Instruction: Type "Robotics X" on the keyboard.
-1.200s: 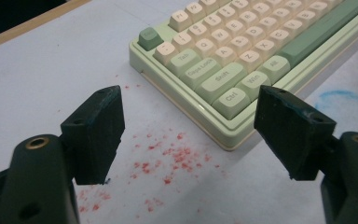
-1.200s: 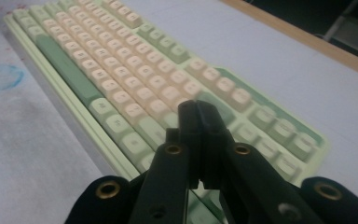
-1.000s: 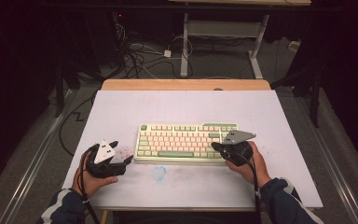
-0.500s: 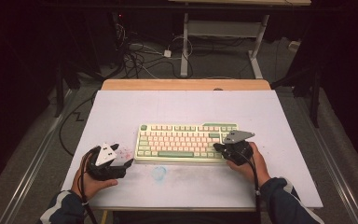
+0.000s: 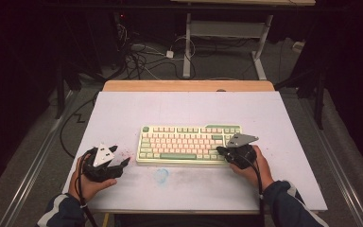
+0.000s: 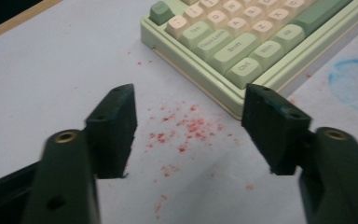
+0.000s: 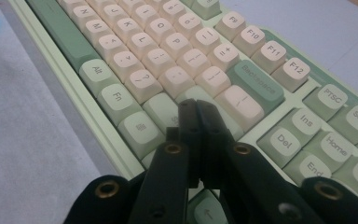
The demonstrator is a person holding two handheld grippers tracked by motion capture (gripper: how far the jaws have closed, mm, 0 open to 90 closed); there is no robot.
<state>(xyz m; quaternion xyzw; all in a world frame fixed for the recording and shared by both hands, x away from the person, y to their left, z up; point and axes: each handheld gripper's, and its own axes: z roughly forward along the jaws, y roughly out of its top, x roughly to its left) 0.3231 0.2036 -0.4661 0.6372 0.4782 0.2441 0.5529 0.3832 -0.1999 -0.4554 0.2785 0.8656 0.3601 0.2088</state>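
Right, from the high view I have the keyboard (image 5: 189, 144) lying flat near the middle of the white table (image 5: 264, 113), long side toward me. My left gripper (image 5: 123, 163) sits on the table just off the keyboard's left end, apart from it. My right gripper (image 5: 220, 151) is over the keyboard's right end, above the keys there.

In the left gripper view, the jaws of the left gripper (image 6: 189, 128) stand apart with nothing between them but bare table and a scatter of red specks (image 6: 186, 130); they have just been closing in somewhat. The keyboard's (image 6: 242, 46) near-left corner, by the Ctrl key (image 6: 244, 70), lies just ahead of the right-hand jaw. A blue ring mark (image 6: 354, 84) shows on the table beyond.

In the right gripper view, the right gripper (image 7: 198, 107) is clenched, jaws pressed together and holding nothing, its tip over the pale keys below Backspace (image 7: 256, 84); I cannot tell whether it touches a key.

My judgement: the keyboard is a rigid slab, moderately heavy, unlikely to flex, but the keycaps could pop off if pinched. I would take it by the case edges at the two short ends, not by the keys, and expect the smooth plastic to slide on this surface.
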